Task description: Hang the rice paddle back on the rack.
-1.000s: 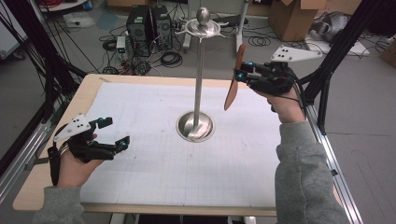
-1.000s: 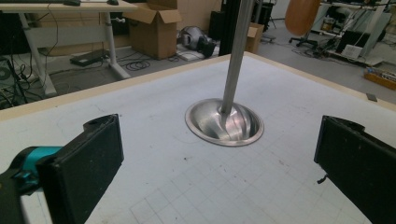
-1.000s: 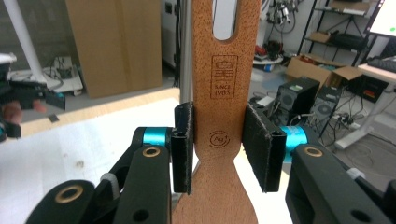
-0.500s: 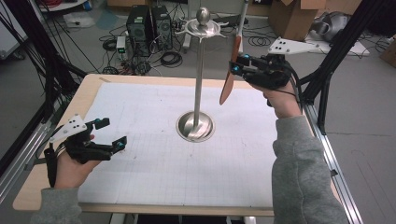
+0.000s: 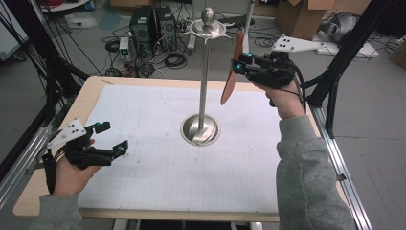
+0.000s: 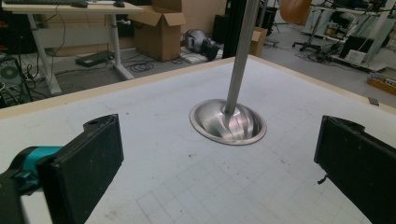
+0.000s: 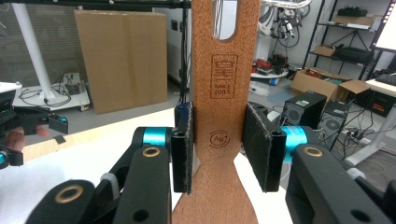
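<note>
The right gripper [image 5: 239, 63] is held above the far right part of the table [image 5: 91, 98], with its jaws clamped on the handle of a wooden spatula [image 5: 231, 76]. In the high view the spatula hangs tilted, its blade end pointing down and toward the stand [image 5: 205, 86], close beside the pole but apart from it. In the right gripper view the spatula [image 7: 223, 107] stands upright between the two pads, which press on both edges of the handle just above its narrowing; a slot is cut in the handle's upper end, and a stamped mark sits below the slot. The stand is a metal pole rising from a round dished base [image 5: 200, 130] that rests on the white grid mat [image 5: 158, 167] near the table's middle; a ring of hooks and a ball top sit at its upper end. The left gripper [image 5: 109, 139] rests low over the near left part of the mat, well apart from the stand, jaws spread wide with nothing between them. In the left gripper view the base [image 6: 228, 122] lies ahead between the two jaws, with the pole rising out of frame.
</note>
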Demonstrator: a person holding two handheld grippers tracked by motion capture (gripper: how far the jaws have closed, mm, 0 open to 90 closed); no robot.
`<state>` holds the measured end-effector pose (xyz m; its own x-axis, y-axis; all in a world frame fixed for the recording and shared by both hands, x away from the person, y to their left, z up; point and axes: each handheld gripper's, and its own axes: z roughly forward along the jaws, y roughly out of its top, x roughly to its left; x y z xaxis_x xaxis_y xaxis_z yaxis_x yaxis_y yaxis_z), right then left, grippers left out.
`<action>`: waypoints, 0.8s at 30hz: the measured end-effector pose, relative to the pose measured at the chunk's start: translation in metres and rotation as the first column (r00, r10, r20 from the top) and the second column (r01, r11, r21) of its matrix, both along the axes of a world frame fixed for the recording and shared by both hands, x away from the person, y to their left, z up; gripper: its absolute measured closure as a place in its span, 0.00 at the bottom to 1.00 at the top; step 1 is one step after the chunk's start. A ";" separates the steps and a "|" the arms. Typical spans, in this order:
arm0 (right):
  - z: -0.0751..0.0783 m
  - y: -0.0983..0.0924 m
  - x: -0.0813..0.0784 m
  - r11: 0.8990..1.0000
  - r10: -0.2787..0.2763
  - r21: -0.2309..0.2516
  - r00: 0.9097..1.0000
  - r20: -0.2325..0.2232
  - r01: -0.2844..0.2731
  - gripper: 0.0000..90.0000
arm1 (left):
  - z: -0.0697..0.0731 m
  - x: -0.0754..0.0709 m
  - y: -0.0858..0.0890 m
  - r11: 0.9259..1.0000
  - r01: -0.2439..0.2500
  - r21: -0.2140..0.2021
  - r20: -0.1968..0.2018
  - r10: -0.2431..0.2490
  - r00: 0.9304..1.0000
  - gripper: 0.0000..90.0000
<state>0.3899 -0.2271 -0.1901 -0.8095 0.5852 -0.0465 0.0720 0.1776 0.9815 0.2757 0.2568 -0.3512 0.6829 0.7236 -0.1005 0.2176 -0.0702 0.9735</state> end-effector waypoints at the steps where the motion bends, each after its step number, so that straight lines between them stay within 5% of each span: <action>1: 0.000 0.000 0.000 1.000 0.000 0.000 1.000 0.000 0.000 0.72 | 0.000 0.000 0.000 1.000 -0.001 0.002 0.000 0.001 1.000 0.02; 24: 0.000 0.009 0.003 1.000 0.006 0.015 1.000 0.012 -0.006 0.72 | 0.003 -0.003 0.001 1.000 0.005 -0.014 0.007 -0.005 1.000 0.02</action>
